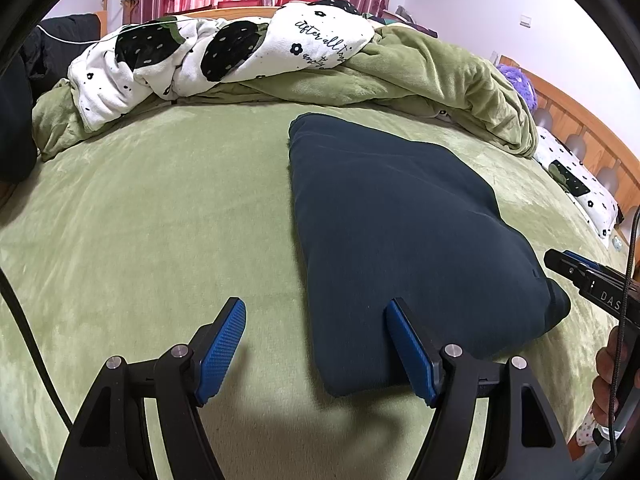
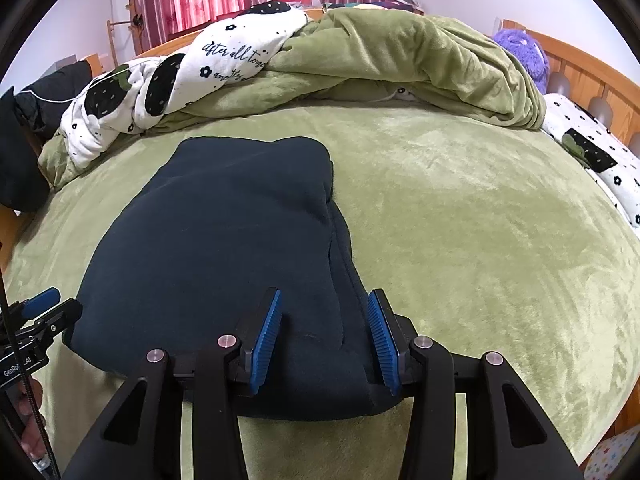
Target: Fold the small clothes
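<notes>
The folded dark garment [image 2: 224, 248] is left flat on the bed [image 2: 460, 220], both the left gripper [image 1: 316, 340] and the right gripper [image 2: 324, 332] held open and gripping nothing, so the fold can settle.

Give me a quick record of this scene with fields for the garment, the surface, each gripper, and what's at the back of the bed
garment: dark navy garment, folded into a compact rectangle, lying flat
surface: green plush bed cover
left gripper: jaws open, straddling the garment's near left edge, nothing gripped
right gripper: jaws open over the garment's near right edge, pads apart from the cloth
back of bed: bunched green blanket, white quilt with black print, purple plush toy
fold status: looks finished
</notes>
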`<action>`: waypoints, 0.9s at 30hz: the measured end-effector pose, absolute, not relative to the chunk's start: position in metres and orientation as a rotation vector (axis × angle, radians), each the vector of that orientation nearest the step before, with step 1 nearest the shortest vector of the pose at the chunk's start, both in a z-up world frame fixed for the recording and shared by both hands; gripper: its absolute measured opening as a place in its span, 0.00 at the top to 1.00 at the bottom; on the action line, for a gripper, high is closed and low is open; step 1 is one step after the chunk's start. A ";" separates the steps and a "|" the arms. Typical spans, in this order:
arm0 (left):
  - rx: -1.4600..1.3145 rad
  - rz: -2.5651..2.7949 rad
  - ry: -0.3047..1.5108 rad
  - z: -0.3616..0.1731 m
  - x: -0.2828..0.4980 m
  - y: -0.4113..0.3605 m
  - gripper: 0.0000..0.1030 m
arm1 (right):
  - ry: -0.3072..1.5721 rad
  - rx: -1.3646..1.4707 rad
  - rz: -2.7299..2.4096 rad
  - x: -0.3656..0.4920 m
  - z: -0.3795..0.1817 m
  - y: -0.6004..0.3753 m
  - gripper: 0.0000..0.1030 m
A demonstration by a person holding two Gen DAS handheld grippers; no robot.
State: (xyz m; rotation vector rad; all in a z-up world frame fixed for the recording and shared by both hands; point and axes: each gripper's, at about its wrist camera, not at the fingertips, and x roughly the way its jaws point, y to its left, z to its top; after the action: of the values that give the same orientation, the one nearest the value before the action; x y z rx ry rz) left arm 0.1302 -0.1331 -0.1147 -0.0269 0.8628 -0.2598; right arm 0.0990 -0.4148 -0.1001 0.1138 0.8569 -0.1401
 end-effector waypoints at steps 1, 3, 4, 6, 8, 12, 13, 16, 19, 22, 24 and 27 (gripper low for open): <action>-0.027 -0.258 0.864 -0.115 0.130 -0.133 0.31 | 0.858 0.115 -0.139 0.099 -0.100 -0.415 0.57; -0.032 -0.261 0.866 -0.114 0.129 -0.132 0.31 | 0.860 0.118 -0.133 0.098 -0.100 -0.415 0.57; -0.035 -0.262 0.867 -0.114 0.129 -0.131 0.31 | 0.862 0.117 -0.128 0.098 -0.100 -0.414 0.57; -0.036 -0.260 0.869 -0.114 0.128 -0.130 0.31 | 0.865 0.103 -0.127 0.097 -0.099 -0.412 0.57; -0.032 -0.262 0.872 -0.114 0.127 -0.130 0.31 | 0.862 0.083 -0.124 0.095 -0.099 -0.409 0.57; -0.017 -0.268 0.873 -0.114 0.124 -0.132 0.31 | 0.866 0.088 -0.110 0.094 -0.099 -0.408 0.57; -0.010 -0.270 0.873 -0.114 0.124 -0.132 0.31 | 0.867 0.090 -0.108 0.093 -0.099 -0.408 0.57; -0.002 -0.271 0.873 -0.114 0.122 -0.133 0.31 | 0.868 0.093 -0.104 0.092 -0.099 -0.407 0.57; -0.004 -0.270 0.877 -0.115 0.122 -0.133 0.31 | 0.867 0.094 -0.103 0.090 -0.099 -0.407 0.57; -0.004 -0.270 0.879 -0.115 0.121 -0.133 0.31 | 0.868 0.096 -0.104 0.091 -0.099 -0.407 0.57; -0.002 -0.270 0.879 -0.116 0.119 -0.134 0.31 | 0.871 0.100 -0.103 0.090 -0.099 -0.407 0.57; -0.001 -0.269 0.882 -0.116 0.120 -0.134 0.31 | 0.874 0.104 -0.102 0.089 -0.098 -0.407 0.57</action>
State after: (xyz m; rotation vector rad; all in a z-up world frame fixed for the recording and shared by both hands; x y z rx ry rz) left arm 0.1199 -0.1340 -0.1164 -0.0008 0.8821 -0.2686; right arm 0.0887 -0.4071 -0.0984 0.1040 0.8735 -0.1021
